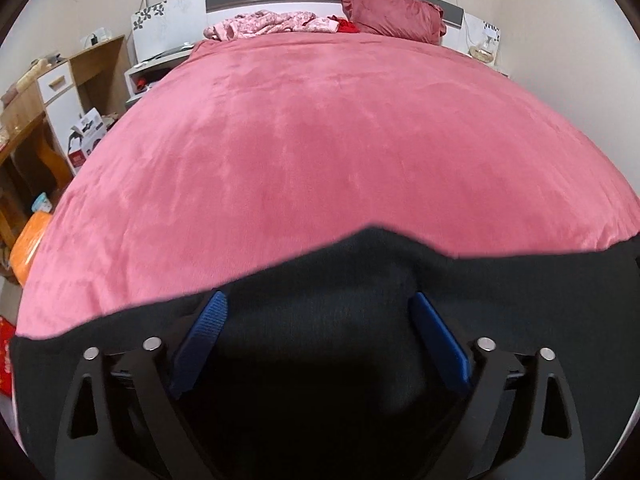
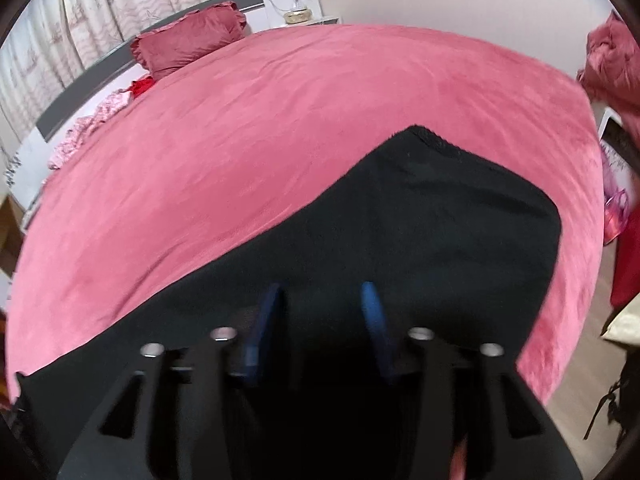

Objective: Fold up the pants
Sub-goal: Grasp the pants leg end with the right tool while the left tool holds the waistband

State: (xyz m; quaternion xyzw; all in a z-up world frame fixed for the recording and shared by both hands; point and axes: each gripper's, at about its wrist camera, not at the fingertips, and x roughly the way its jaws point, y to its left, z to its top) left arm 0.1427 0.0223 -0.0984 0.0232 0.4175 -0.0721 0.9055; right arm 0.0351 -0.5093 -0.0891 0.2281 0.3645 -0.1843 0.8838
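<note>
Black pants (image 1: pixel 320 320) fill the bottom of both views, right under the cameras; they lie on the near end of a big bed with a pink cover (image 1: pixel 320 140).

On the left side, the left gripper (image 1: pixel 320 316) hangs over the cloth; its blue jaws are wide apart and hold nothing; the pants edge runs just past the tips. Off to the far left, beside the bed, stands a wooden desk (image 1: pixel 60 80).

At the far end of the bed sit a flowery pink cloth (image 1: pixel 264 24) and a dark pink pillow (image 1: pixel 392 12).

On the right side, the right gripper (image 2: pixel 320 312) is low over the pants too; its jaws have a smaller gap, and I cannot tell if cloth is caught between them; this view is blurry. One end of the pants, with a bumpy edge (image 2: pixel 436 140), points up the bed past it.

I think the step is to grab the near edge; each gripper should pinch all the layers, not just the top one; both should lift together and lay the edge down straight, so no bumps stay in the fold.
</note>
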